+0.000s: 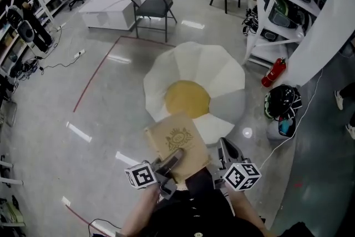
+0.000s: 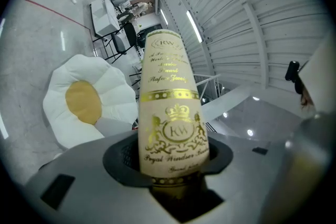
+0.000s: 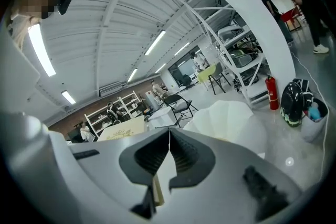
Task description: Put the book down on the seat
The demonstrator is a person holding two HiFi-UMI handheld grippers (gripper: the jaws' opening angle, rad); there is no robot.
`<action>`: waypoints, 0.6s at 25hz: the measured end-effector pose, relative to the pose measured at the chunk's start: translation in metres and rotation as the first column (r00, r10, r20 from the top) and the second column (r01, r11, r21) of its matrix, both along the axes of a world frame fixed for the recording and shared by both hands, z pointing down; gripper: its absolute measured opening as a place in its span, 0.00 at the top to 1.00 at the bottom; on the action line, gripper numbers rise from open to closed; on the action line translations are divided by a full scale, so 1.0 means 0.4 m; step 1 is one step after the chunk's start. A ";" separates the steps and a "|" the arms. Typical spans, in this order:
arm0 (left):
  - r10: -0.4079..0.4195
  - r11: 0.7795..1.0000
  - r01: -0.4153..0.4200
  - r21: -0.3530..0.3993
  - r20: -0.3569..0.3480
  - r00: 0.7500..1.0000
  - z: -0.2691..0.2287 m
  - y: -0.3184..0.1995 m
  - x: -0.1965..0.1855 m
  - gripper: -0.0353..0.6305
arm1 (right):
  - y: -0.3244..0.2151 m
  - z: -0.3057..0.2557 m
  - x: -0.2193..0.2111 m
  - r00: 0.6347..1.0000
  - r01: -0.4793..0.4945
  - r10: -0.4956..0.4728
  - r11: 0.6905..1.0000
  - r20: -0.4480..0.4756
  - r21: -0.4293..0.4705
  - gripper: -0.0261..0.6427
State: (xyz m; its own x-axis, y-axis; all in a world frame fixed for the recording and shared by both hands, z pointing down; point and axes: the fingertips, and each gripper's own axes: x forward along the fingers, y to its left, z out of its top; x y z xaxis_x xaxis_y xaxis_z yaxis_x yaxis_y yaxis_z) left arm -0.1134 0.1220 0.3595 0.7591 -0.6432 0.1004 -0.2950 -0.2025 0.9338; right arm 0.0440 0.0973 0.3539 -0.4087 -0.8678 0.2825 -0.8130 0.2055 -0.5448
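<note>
A tan book (image 1: 177, 141) with a gold crest on its cover is held up near my chest, over the near edge of the seat (image 1: 222, 80), a white daisy-shaped cushion with a yellow middle on the floor. My left gripper (image 1: 173, 159) is shut on the book's lower edge; in the left gripper view the book (image 2: 170, 113) stands up between the jaws with the seat (image 2: 58, 92) behind it. My right gripper (image 1: 224, 148) hangs just right of the book, shut with nothing in it. The right gripper view shows the closed pads (image 3: 157, 152), the book (image 3: 123, 128) to their left and the seat (image 3: 231, 118) ahead.
A black folding chair (image 1: 150, 4) and a low white platform (image 1: 108, 11) stand beyond the seat. A red fire extinguisher (image 1: 274, 72), a black bag (image 1: 283, 101) and a white rack (image 1: 277, 3) are at the right. A red tape line (image 1: 97, 72) crosses the floor.
</note>
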 end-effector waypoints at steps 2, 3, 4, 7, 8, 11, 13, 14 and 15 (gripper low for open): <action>-0.001 1.000 0.001 -0.010 -0.010 1.000 0.005 -0.043 0.009 0.61 | -0.047 -0.001 0.007 1.000 0.006 -0.006 1.000 -0.007 0.000 0.94; 0.000 1.000 0.000 -0.019 -0.008 1.000 0.010 -0.063 0.014 0.61 | -0.068 0.000 0.012 1.000 0.006 -0.006 1.000 -0.012 -0.001 0.94; 0.000 1.000 0.000 -0.031 -0.002 1.000 0.016 -0.082 0.019 0.61 | -0.089 0.004 0.017 1.000 0.006 -0.006 1.000 -0.016 -0.004 0.94; 0.003 0.999 -0.003 -0.049 0.003 1.000 0.028 -0.141 0.035 0.61 | -0.143 0.016 0.025 1.000 0.018 -0.018 1.000 -0.007 -0.017 0.94; 0.004 0.998 -0.004 -0.055 0.001 1.000 0.029 -0.161 0.043 0.61 | -0.159 0.020 0.029 1.000 0.025 -0.025 0.999 -0.001 -0.022 0.94; 0.011 0.999 -0.011 -0.053 -0.006 1.000 0.024 -0.223 0.072 0.61 | -0.213 0.029 0.045 0.999 0.041 -0.041 0.998 0.014 -0.036 0.94; 0.017 0.998 -0.016 -0.062 0.006 1.000 0.031 -0.266 0.090 0.61 | -0.253 0.036 0.058 0.999 0.050 -0.049 0.998 0.024 -0.040 0.94; 0.020 0.998 -0.019 -0.067 0.012 1.000 0.036 -0.288 0.100 0.61 | -0.273 0.041 0.066 0.998 0.054 -0.053 0.998 0.025 -0.043 0.94; 0.023 0.997 -0.022 -0.073 0.017 1.000 0.042 -0.310 0.111 0.61 | -0.293 0.047 0.075 0.998 0.057 -0.056 0.997 0.024 -0.048 0.94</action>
State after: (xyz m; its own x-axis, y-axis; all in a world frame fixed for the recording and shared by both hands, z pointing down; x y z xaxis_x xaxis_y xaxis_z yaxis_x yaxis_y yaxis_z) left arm -0.0690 -0.0018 0.3763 0.7708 -0.6167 0.1595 -0.3076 -0.1411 0.9410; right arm 0.0739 -0.0200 0.3727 -0.4633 -0.8287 0.3141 -0.7884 0.2236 -0.5731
